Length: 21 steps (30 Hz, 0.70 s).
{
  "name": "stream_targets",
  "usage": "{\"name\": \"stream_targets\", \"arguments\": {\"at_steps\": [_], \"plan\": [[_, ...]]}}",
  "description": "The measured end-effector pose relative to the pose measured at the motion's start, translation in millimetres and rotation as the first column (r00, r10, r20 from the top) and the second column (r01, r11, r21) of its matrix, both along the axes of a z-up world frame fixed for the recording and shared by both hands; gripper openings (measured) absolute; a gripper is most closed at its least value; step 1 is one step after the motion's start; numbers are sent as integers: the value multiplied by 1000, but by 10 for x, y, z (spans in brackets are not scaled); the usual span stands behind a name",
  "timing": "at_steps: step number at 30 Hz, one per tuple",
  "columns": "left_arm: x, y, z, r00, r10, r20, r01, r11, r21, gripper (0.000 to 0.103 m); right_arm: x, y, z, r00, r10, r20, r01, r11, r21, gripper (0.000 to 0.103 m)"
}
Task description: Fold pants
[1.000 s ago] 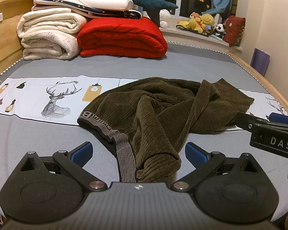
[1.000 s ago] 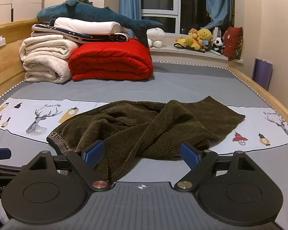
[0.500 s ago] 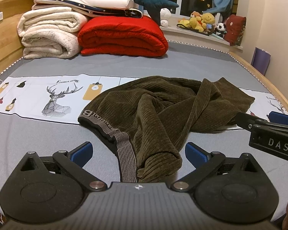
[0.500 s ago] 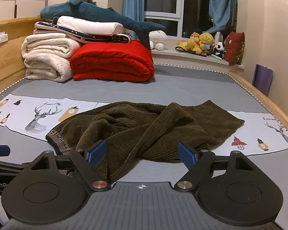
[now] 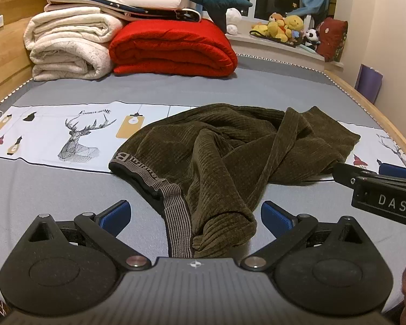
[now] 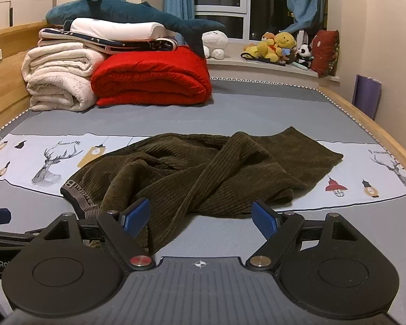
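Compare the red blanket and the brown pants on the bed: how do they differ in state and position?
The red blanket is neatly folded into a thick bundle; the brown pants lie crumpled and unfolded, one leg crossing the other. The red blanket sits at the far end, touching the cream blankets; the brown pants lie near the grippers, partly on a printed strip. Both rest on the grey bed, and neither is gripped.

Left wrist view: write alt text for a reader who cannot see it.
Crumpled dark olive corduroy pants lie unfolded on a grey bed, waistband nearest the open left gripper. The right gripper enters from the right; folded blankets sit behind.
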<state>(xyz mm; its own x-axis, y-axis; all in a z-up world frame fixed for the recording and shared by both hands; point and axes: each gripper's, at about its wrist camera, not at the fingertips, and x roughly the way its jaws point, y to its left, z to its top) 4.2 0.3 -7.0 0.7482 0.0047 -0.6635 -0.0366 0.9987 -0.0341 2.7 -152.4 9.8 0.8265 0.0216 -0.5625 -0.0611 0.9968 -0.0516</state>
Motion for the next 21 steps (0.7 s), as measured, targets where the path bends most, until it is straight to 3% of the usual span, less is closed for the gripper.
{"name": "stream_targets", "arguments": {"at_steps": [21], "plan": [[11, -3, -21, 1000, 0, -13, 0, 1000, 2, 102, -12, 42, 3, 1000, 18, -2, -18, 999, -28, 83]]}}
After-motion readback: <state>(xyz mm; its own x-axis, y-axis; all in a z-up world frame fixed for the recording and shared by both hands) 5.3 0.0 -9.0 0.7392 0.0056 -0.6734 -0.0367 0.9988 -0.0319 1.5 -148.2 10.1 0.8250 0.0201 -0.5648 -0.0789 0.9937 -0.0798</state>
